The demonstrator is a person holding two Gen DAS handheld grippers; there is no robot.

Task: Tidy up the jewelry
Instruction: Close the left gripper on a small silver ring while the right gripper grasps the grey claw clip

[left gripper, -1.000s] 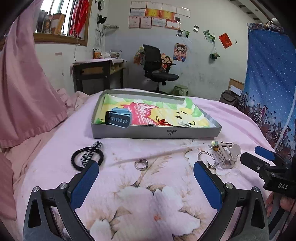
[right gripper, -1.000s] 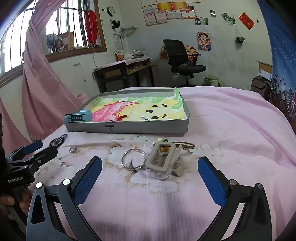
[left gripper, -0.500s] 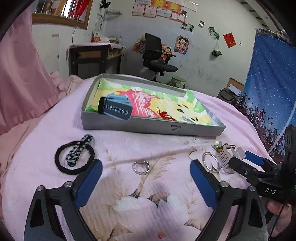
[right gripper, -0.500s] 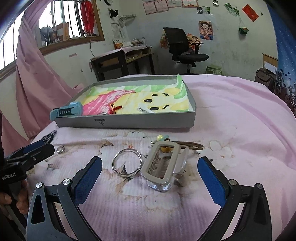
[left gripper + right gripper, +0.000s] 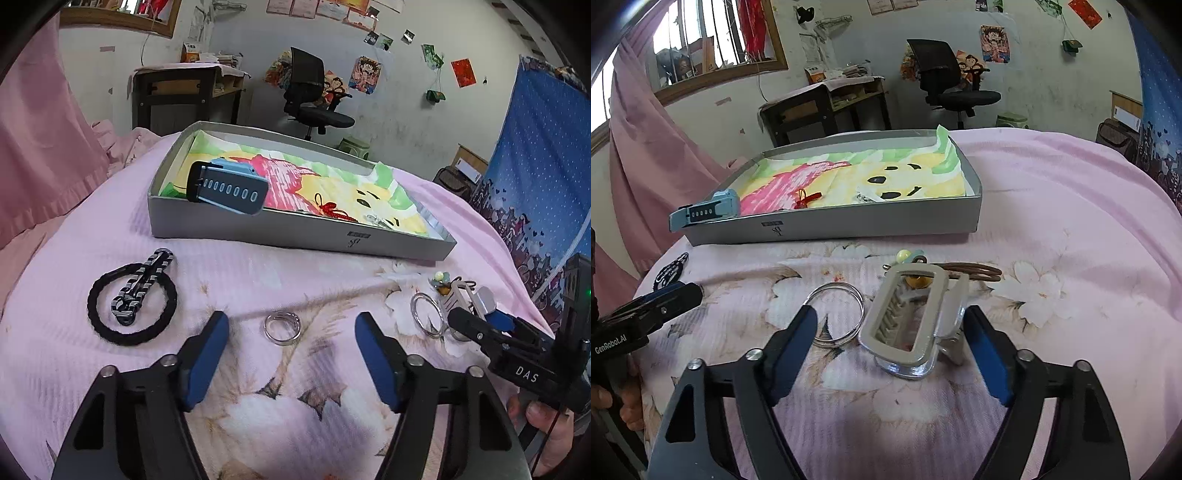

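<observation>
1. The left gripper stood wide open and empty, its pads either side of the ring lying just ahead on the sheet.
2. The right gripper was likewise wide open, holding nothing, with the clip between its fingers and the bangle beside the left pad.
3. To do this well, each should drop low and close squarely; the ring looked thin and liable to slip.
4. Farther left lay the hair tie.
5. Beyond stood the tray, the likely destination, already holding a watch and a red charm.
</observation>
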